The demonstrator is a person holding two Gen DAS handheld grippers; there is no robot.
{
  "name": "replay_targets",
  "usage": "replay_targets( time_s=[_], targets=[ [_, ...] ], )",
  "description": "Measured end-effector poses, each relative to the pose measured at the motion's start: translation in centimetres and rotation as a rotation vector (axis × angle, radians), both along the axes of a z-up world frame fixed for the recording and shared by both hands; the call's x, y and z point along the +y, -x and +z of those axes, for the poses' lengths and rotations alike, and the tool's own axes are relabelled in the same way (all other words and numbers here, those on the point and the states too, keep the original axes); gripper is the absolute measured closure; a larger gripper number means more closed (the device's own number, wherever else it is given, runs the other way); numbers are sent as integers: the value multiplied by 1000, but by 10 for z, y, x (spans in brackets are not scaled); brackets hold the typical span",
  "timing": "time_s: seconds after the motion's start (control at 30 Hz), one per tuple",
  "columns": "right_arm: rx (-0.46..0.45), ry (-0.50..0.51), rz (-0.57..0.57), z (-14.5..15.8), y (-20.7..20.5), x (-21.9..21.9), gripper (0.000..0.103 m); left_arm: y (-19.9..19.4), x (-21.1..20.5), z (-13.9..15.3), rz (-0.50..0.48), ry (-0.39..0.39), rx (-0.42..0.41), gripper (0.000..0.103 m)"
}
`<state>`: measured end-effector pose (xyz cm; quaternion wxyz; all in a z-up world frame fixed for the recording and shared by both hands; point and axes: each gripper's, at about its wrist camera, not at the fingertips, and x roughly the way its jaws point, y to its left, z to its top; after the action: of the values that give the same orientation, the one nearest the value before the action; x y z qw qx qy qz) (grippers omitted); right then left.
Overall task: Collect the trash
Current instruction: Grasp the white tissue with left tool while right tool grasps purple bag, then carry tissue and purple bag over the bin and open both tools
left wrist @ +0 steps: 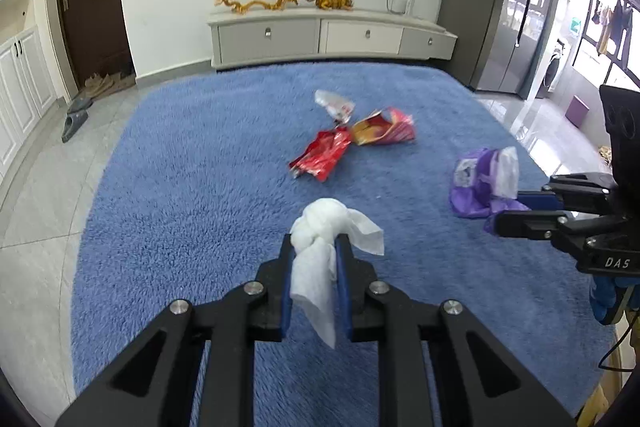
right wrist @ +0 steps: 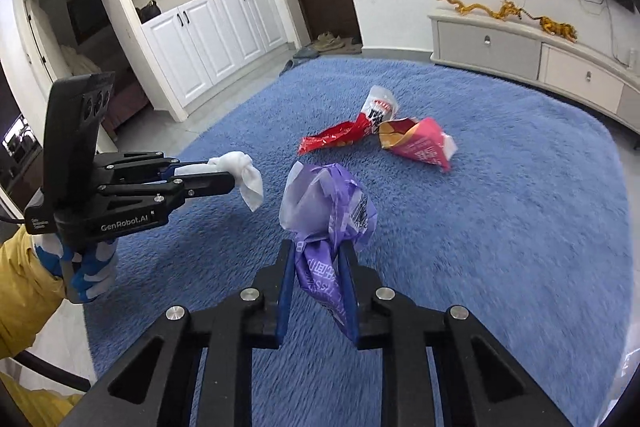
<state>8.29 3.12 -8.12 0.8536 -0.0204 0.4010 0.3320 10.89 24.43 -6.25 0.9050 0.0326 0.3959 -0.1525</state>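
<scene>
My left gripper [left wrist: 314,243] is shut on a crumpled white tissue [left wrist: 320,223] and holds it above the blue rug; it also shows in the right wrist view [right wrist: 236,173]. My right gripper [right wrist: 318,249] is shut on a purple plastic wrapper [right wrist: 332,203], also held above the rug, and shows in the left wrist view [left wrist: 500,207]. On the rug beyond lie a red snack wrapper [left wrist: 322,157], a pink and yellow snack bag [left wrist: 384,129] and a clear plastic wrapper [left wrist: 334,103].
The blue shag rug [left wrist: 200,167] covers the floor middle, with pale tiles [left wrist: 36,187] to its left. A grey TV cabinet [left wrist: 320,35] stands at the far wall. Slippers [left wrist: 74,119] lie near a brown door. White cupboards [right wrist: 208,27] line the left wall.
</scene>
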Motion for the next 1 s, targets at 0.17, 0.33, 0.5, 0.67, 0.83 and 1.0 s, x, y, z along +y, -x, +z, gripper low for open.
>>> replay_targets(
  time_s=[0.17,0.33,0.5,0.67,0.83,1.0],
  targets=[
    [-42,-28,-58,25,28,-29,82,26,-11,26,-18,7,-58,86],
    [-87,-47,-141,53,60,-65,82,53,-31,51,-49,1,-115,86],
    [-130,-56,-223,74,95,-104,83,76,-53,69,-76,13,-151,86],
    [-164,-53,-314,86,131,-145,83,94,-84,88,-128,34,-179,86],
    [-173,-44,-439,92,163,-196,83,105,-134,104,-215,64,-175,86],
    [-138,-45,-572,82,180,-252,83,105,-204,106,-321,50,-154,86]
  ],
)
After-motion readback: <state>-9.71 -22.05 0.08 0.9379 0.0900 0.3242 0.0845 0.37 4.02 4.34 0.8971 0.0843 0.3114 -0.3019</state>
